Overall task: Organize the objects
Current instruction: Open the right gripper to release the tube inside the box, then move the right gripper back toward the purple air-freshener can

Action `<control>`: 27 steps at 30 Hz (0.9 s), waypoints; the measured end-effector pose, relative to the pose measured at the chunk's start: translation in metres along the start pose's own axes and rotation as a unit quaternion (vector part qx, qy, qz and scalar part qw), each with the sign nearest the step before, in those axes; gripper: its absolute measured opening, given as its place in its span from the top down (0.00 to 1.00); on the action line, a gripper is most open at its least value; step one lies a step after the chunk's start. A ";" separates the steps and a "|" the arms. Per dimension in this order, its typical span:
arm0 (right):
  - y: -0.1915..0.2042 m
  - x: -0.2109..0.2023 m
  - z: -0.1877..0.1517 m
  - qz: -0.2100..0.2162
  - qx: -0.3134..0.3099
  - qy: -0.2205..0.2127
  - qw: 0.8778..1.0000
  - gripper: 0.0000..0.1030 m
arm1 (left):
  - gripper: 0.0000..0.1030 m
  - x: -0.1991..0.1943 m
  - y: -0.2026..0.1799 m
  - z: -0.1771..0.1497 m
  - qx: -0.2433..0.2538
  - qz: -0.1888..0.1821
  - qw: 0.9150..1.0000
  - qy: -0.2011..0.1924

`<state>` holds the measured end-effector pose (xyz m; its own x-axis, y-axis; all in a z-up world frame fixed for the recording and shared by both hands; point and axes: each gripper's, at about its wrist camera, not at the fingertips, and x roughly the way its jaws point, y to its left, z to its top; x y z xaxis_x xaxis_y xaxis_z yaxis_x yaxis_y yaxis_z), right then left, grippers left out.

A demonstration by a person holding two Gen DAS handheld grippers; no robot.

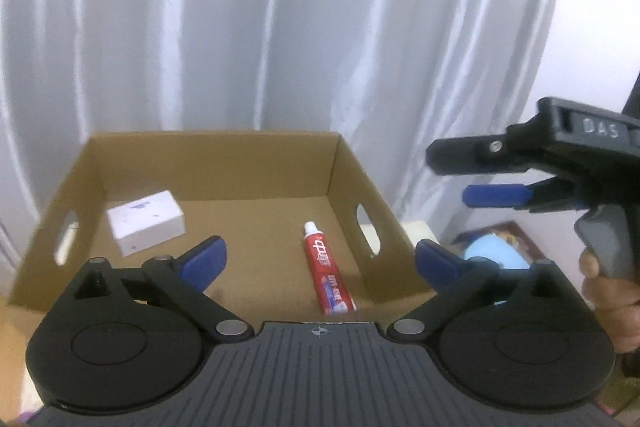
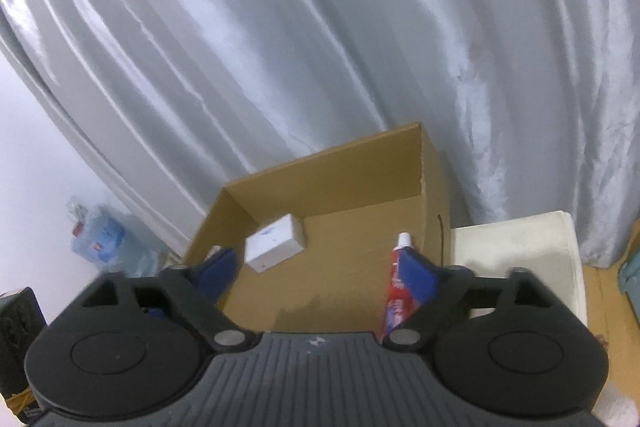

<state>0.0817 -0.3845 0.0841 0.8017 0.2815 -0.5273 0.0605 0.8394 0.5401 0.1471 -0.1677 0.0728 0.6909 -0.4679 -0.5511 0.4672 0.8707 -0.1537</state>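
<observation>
An open cardboard box point(image 1: 352, 163) with handle cutouts stands ahead; it also shows in the right wrist view point(image 2: 332, 171). Inside it lie a white carton point(image 1: 146, 223) at the left and a red toothpaste tube point(image 1: 326, 271) at the right; the right wrist view shows the carton point(image 2: 276, 245) and the tube point(image 2: 396, 291) too. My left gripper point(image 1: 320, 259) is open and empty above the box's near side. My right gripper point(image 2: 316, 273) is open and empty above the box; from the left wrist view it shows side-on at the right point(image 1: 448, 171).
A blue round object point(image 1: 494, 253) lies on a patterned item right of the box. A white cushion-like block point(image 2: 516, 251) sits right of the box. A plastic-wrapped bundle point(image 2: 102, 239) lies at the left. Grey curtain hangs behind.
</observation>
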 end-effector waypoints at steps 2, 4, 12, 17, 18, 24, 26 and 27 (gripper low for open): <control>0.006 -0.014 -0.006 0.012 -0.006 -0.010 1.000 0.03 | 0.00 -0.016 -0.002 -0.008 -0.002 0.011 1.000 -0.008; 0.013 -0.023 -0.012 0.017 -0.015 -0.016 1.000 0.00 | 0.00 -0.020 0.004 -0.018 -0.011 0.020 1.000 -0.012; 0.045 -0.044 -0.037 0.005 -0.085 -0.012 0.996 0.00 | 0.00 -0.041 0.022 -0.058 -0.086 0.041 0.995 0.021; 0.072 -0.042 -0.053 -0.020 -0.151 0.004 0.988 0.00 | 0.00 -0.058 0.039 -0.077 -0.147 0.040 0.988 0.020; 0.079 -0.040 -0.055 -0.025 -0.165 0.007 0.986 0.00 | 0.00 -0.058 0.042 -0.081 -0.150 0.038 0.988 0.019; 0.111 -0.029 -0.069 -0.040 -0.222 0.014 0.974 0.00 | 0.00 -0.068 0.047 -0.091 -0.122 0.057 0.991 0.026; 0.120 -0.025 -0.073 -0.047 -0.235 0.018 0.971 0.00 | 0.00 -0.070 0.047 -0.093 -0.110 0.056 0.992 0.030; 0.123 -0.023 -0.075 -0.050 -0.241 0.021 0.969 0.00 | 0.00 -0.070 0.047 -0.094 -0.108 0.056 0.992 0.031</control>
<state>0.0266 -0.2526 0.1136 0.7811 0.1976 -0.5924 -0.1555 0.9803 0.1219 0.0684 -0.0795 0.0268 0.6935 -0.3618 -0.6231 0.2560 0.9321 -0.2563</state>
